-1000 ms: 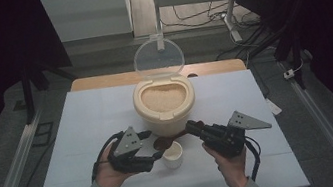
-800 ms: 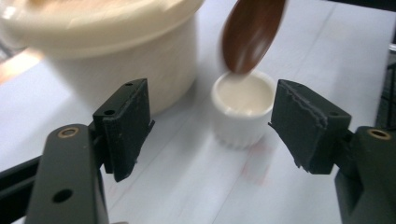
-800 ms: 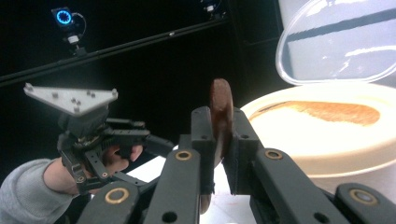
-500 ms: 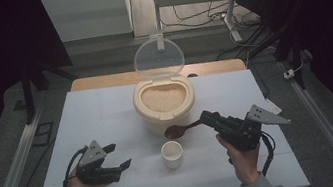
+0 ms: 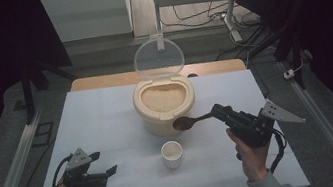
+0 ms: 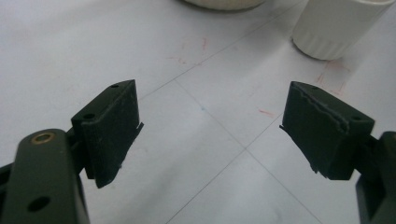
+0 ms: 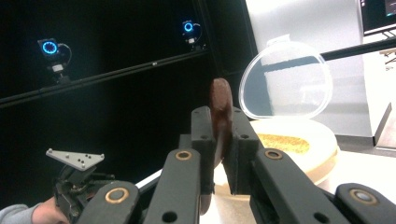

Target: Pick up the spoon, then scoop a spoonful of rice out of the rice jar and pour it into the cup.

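— Near the middle of the white table (image 5: 107, 113), what is the right claw (image 5: 219, 112) doing?

— It is clenched on the handle of a dark brown wooden spoon (image 5: 190, 120), whose bowl hangs just beside the front rim of the round cream plastic rice bin (image 5: 164, 103) with its clear lid (image 5: 158, 58) standing open. The small white ribbed cup (image 5: 172, 154) sits on the table between the bin and the near edge.

— And the left claw (image 5: 106, 172)?

— Released, jaws spread wide with nothing between them, low over the table toward the near left corner (the cup shows at the top right of the left gripper view).

— How should the spoon handle?

— Light and stiff, I'd judge, but smooth and thin. Pinched edge-on, as in the right gripper view, it may twist once loaded. Grip well back on the handle, squarely, and keep the bowl level; loose grain spills easily.

— The cup?

— Probably light and easily tipped; hold it by the ribbed wall.
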{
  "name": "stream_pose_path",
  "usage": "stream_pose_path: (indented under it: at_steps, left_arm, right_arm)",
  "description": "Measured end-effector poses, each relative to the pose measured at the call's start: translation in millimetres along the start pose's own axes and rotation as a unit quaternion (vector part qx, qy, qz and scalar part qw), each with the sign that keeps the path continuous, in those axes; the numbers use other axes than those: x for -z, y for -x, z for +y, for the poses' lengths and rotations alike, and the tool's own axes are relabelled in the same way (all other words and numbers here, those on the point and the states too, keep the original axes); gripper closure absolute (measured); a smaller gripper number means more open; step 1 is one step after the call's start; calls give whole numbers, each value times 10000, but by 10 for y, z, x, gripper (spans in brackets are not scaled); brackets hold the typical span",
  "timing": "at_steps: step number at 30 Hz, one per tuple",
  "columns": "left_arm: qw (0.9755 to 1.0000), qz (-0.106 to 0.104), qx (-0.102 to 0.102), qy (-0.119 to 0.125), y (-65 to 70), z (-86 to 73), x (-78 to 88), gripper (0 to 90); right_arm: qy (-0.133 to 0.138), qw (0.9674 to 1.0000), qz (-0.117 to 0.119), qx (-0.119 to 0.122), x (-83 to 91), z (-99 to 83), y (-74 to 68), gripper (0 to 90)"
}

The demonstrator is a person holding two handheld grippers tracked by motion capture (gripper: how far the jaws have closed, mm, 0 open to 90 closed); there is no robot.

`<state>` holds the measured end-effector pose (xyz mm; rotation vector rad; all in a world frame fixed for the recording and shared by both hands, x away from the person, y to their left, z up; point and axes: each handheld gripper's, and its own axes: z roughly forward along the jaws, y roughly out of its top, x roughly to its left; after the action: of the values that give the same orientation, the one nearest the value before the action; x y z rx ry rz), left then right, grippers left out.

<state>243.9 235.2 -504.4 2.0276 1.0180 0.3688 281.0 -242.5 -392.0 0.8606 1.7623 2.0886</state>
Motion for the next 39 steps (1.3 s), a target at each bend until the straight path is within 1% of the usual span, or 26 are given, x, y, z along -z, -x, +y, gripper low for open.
stream_pose_path:
  at_steps: [9, 16, 24, 29, 32, 34, 36, 37, 38, 39]
  left_arm:
    - [10000, -8, -10, -76, -6, -10, -37, 181]
    - [10000, 1, -30, -58, 3, -1, -35, 179]
    - [10000, -21, -30, -58, 6, 3, -34, 178]
    - [10000, -49, -27, -66, 6, 14, -34, 176]
    - [9999, -57, -31, -79, 12, 17, -37, 174]
    - [9999, -65, -39, -93, 20, 19, -47, 172]
    - [9999, -86, -48, -108, 28, 24, -54, 168]
    - [9999, -100, -40, -112, 33, 26, -55, 168]
    - [9999, -114, -47, -117, 37, 28, -55, 164]
    - [9999, -112, -55, -119, 40, 28, -54, 164]
  right_arm:
    - [74, 9999, -77, 16, 44, 32, 31, 837]
    - [165, 9998, -111, 58, 77, 74, 29, 837]
    - [242, 9996, -136, 81, 67, 111, 43, 837]
    - [404, 9990, -166, 124, 20, 220, 69, 837]
    - [492, 9985, -222, 47, -32, 257, 110, 837]
    - [487, 9985, -246, 0, -93, 290, 143, 837]
    - [451, 9984, -330, 24, -171, 336, 168, 837]
    - [451, 9984, -330, 24, -171, 336, 168, 837]
    - [382, 9985, -389, 59, -255, 388, 192, 837]
    - [364, 9984, -427, 83, -294, 414, 202, 837]
